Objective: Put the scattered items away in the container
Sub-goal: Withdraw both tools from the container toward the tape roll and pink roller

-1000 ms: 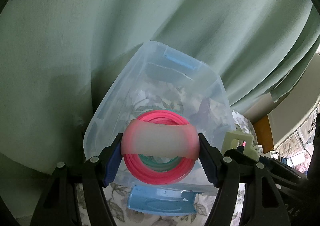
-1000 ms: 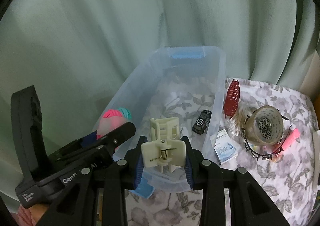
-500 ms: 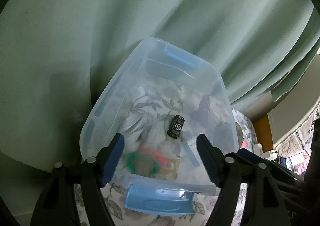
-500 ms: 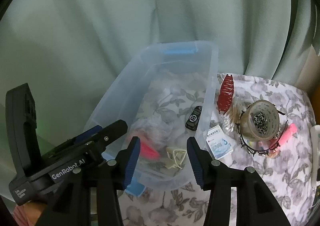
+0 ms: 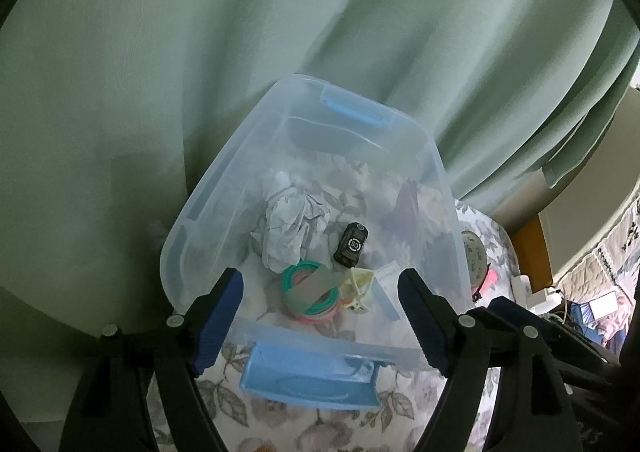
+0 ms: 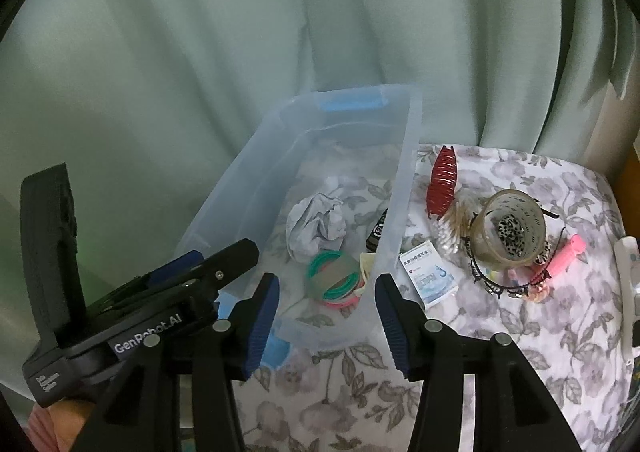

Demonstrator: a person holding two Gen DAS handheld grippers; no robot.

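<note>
Container [image 5: 224,188], a clear plastic bin with blue handles, lies just beyond both grippers, at the left edge of the flowered bedspread [image 6: 520,372] against the green curtain [image 5: 280,32]. The left gripper [image 5: 320,316] hangs over the bin's near rim with its jaws wide apart and nothing between them; they have just been opening. The right gripper [image 6: 326,326] stands with its jaws apart and empty over the bin's near right corner; they opened within the last second.

Inside the bin, nearest the jaws, lie a bundle of pink and green rings [image 5: 310,294] and, touching it on the right, a cream hair clip [image 5: 360,286]. Past them sit a small black toy car [image 5: 351,243] and a crumpled white paper [image 5: 290,228].

Outside, on the bedspread just beside the bin's right wall, lie a white and blue packet [image 6: 428,274] and a red hair claw [image 6: 440,182]. Further right stand a roll of tape [image 6: 508,228], cotton swabs [image 6: 450,230], a black headband [image 6: 496,288] and a pink stick [image 6: 564,258].
</note>
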